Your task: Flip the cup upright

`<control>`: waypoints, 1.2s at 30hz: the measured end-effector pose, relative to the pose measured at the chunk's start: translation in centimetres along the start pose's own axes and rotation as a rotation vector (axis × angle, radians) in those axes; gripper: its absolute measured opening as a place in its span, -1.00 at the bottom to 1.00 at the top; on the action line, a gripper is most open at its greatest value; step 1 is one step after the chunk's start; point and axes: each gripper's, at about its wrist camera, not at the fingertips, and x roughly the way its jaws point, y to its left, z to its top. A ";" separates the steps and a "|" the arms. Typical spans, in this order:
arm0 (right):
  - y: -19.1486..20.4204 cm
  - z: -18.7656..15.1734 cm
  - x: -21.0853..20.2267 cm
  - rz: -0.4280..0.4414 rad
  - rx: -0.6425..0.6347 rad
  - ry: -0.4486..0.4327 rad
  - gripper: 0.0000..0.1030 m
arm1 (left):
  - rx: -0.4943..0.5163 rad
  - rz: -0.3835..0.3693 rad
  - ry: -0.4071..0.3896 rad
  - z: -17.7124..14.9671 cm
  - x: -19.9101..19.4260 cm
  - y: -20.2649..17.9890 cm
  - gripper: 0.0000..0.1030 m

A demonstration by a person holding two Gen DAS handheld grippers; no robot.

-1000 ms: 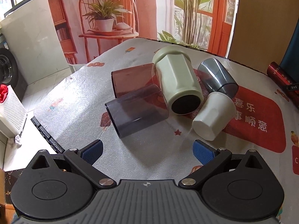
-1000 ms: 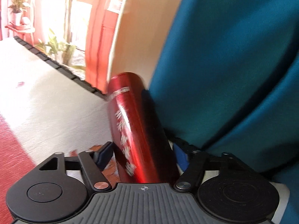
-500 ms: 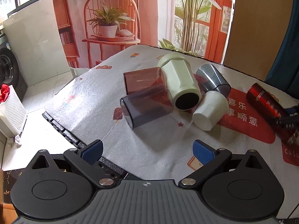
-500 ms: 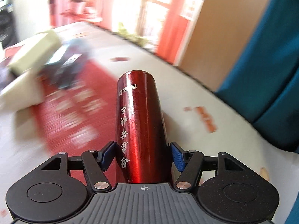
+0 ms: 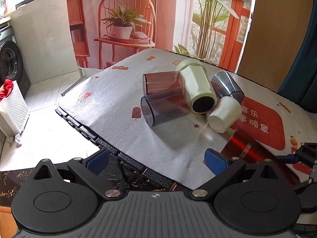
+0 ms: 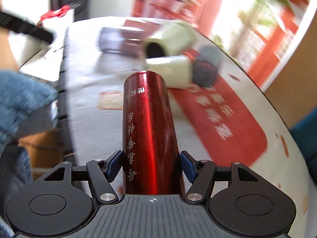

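My right gripper (image 6: pixel 151 165) is shut on a tall red metal cup (image 6: pixel 149 130) with silver lettering and holds it above the table, pointing toward the cup pile. In the left wrist view the red cup (image 5: pixel 245 148) shows blurred at lower right. My left gripper (image 5: pixel 156 159) is open and empty, back over the table's near edge. A pile of cups lies on its sides mid-table: a pale green cup (image 5: pixel 197 88), a white cup (image 5: pixel 224 114), a grey cup (image 5: pixel 227 86), a smoky clear cup (image 5: pixel 165 108), a brown clear cup (image 5: pixel 160 81).
The table has a white cloth (image 5: pixel 122 111) with a red printed patch (image 5: pixel 263 123). Its near left edge (image 5: pixel 87 132) drops to a tiled floor. A white laundry basket (image 5: pixel 11 107) stands at far left. A blue curtain (image 5: pixel 301 59) hangs at right.
My right gripper has swung the red cup leftward across the table toward the cup pile. My left gripper has pulled back from the pile to the table's edge.
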 end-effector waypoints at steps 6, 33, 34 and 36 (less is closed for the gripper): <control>3.4 3.0 1.2 0.047 -0.167 -0.022 0.15 | -0.006 0.003 -0.016 -0.1 -0.1 0.0 0.99; 0.2 -1.5 -0.7 -0.059 -0.053 -0.032 0.52 | 0.211 -0.239 -0.041 4.0 6.5 -6.5 0.82; 0.0 -1.7 -0.7 -0.062 -0.044 -0.035 0.52 | 0.239 -0.260 -0.050 4.1 6.8 -7.0 0.81; -0.4 -1.8 -0.7 -0.056 -0.021 -0.042 0.52 | 0.301 -0.304 -0.051 4.3 7.8 -8.1 0.76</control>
